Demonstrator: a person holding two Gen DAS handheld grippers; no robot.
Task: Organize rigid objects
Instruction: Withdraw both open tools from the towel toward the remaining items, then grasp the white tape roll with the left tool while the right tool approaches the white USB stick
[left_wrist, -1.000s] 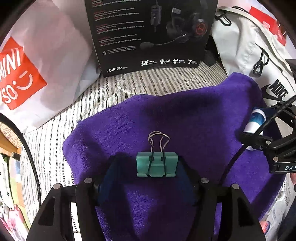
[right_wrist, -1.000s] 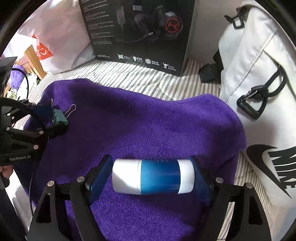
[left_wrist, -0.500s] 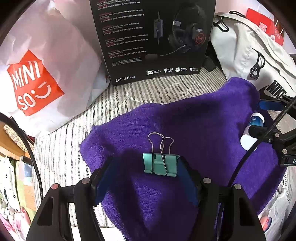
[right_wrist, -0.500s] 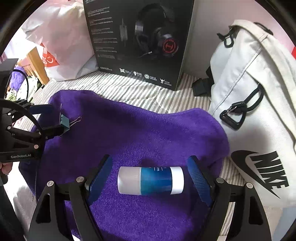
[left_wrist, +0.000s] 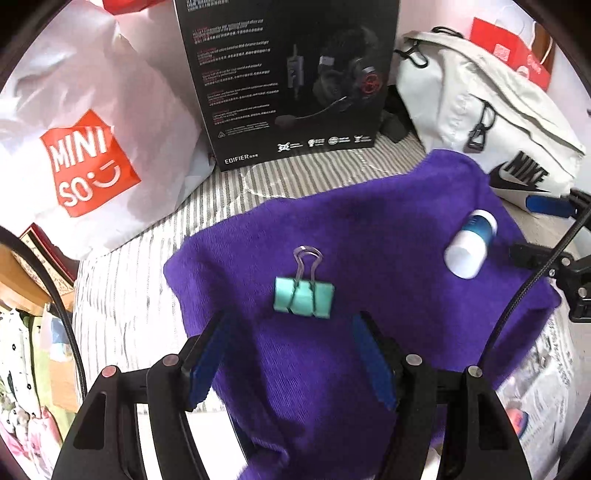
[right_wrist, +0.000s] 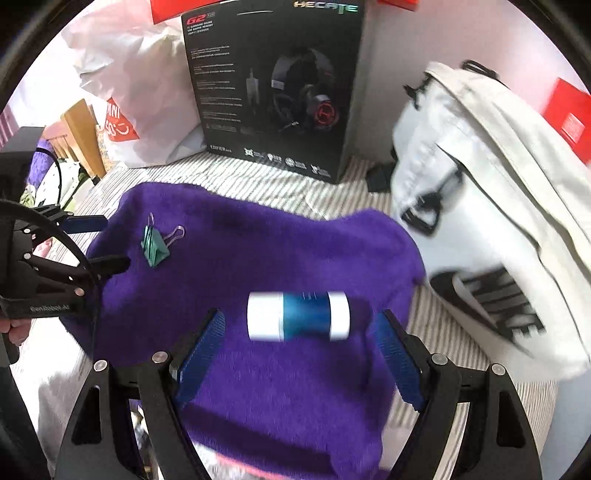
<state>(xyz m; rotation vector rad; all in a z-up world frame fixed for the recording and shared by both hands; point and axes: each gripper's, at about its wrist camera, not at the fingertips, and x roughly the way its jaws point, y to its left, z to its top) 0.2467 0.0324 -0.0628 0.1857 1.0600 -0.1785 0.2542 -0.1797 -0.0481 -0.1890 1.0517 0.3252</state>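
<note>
In the left wrist view, a binder clip (left_wrist: 303, 302) lies mid-frame on a towel (left_wrist: 388, 229), a small bottle (left_wrist: 470, 249) on its side to its right; a headset box (left_wrist: 291, 81) stands behind, shopping bag (left_wrist: 85, 147) upper left, backpack (left_wrist: 480, 103) upper right

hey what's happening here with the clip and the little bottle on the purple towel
A person holds a two-finger tool in each hand above a purple towel spread on a striped surface. The left tool is open, with a teal binder clip lying on the towel just ahead of its fingers. The right tool is open too, with a blue and white bottle lying on its side ahead of it. Neither item is gripped.
</note>
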